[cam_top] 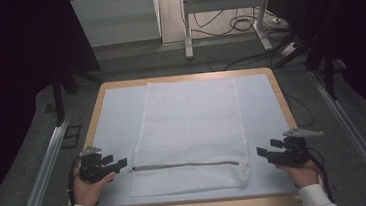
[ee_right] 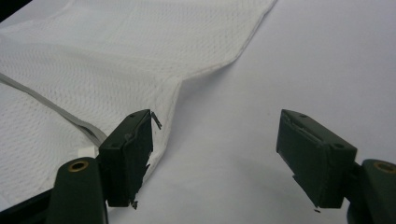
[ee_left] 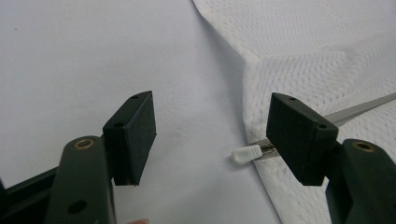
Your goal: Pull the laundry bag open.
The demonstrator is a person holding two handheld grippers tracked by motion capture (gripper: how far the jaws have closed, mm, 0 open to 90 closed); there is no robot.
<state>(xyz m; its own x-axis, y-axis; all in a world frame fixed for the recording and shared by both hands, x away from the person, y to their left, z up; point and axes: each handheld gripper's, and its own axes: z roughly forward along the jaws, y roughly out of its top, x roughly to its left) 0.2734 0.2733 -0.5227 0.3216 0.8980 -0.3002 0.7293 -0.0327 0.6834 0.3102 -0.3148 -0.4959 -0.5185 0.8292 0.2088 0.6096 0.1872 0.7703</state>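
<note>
- You have no legible text, label, brand, number or sign on the mesh bag (cam_top: 189, 132), its zip, the table (cam_top: 119, 84) or your tools.

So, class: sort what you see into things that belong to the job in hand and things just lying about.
Job:
mesh laundry bag
zip
zip pull
left gripper
right gripper

Lying about:
cables on the floor
metal desk frame
</note>
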